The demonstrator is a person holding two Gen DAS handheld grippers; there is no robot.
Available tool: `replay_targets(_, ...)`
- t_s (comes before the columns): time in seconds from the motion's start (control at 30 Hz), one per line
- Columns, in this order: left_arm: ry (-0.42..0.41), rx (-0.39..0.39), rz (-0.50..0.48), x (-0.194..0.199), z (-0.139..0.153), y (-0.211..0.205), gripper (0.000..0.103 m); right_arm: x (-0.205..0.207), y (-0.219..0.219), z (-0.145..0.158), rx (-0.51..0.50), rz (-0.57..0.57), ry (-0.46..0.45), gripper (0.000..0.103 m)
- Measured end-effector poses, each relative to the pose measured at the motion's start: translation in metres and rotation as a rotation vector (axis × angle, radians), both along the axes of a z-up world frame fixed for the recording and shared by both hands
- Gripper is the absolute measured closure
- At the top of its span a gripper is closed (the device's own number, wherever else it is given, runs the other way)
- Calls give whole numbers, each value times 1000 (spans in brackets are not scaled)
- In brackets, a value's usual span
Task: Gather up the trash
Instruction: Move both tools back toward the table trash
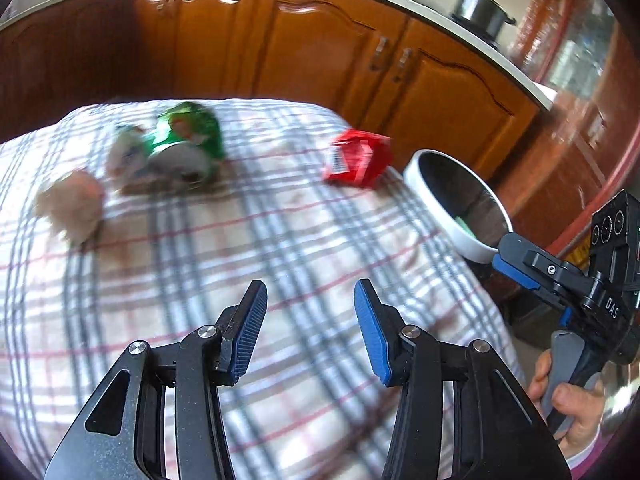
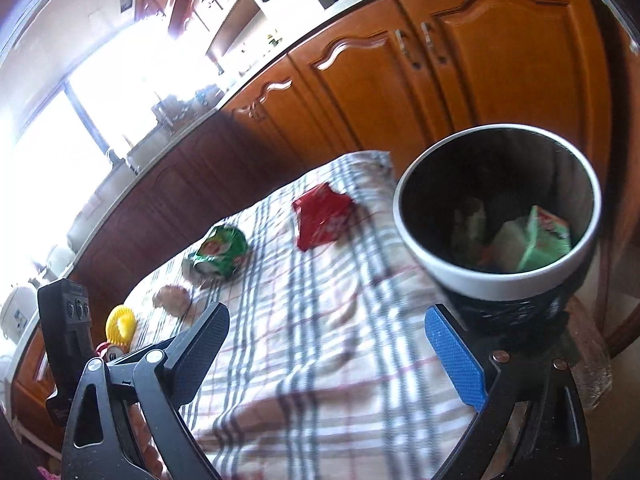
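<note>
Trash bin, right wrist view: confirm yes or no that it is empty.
No, the trash bin already holds a green packet at its bottom.

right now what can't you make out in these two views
- Crumpled beige scrap: left wrist view, motion blur hides what it is.
- Bin contents: right wrist view, only a green packet shows; the wall hides the rest.
- Red and white thing: right wrist view, behind the right hand-held gripper.

Bare checked cloth on desk (image 1: 280, 248) is open in front; crushed green can (image 1: 186, 144), red crumpled wrapper (image 1: 356, 158) & white-rimmed round bin (image 2: 496, 216) block far side & right edge.
</note>
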State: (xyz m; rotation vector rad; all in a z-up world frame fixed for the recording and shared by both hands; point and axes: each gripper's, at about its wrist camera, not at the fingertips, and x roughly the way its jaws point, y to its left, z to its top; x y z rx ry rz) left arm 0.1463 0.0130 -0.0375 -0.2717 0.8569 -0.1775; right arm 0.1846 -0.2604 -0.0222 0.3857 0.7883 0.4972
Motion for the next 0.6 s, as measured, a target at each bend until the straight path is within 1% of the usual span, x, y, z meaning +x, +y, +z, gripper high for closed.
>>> replay_targets(0.2, 2, -7, 71, -12, -3, 31, 58, 4, 33, -6, -7, 61, 10, 4)
replay_targets(0.3, -4, -5, 96, -15, -1, 40, 58, 7, 50, -9, -19, 88, 11, 4)
replay_targets(0.4, -14, 2, 126, -19, 1, 52, 58, 6, 57, -9, -27, 93, 9, 4)
replay_targets(0.6, -21, -1, 194, -18, 3, 81, 58, 20, 64, -7, -66, 75, -5, 4)
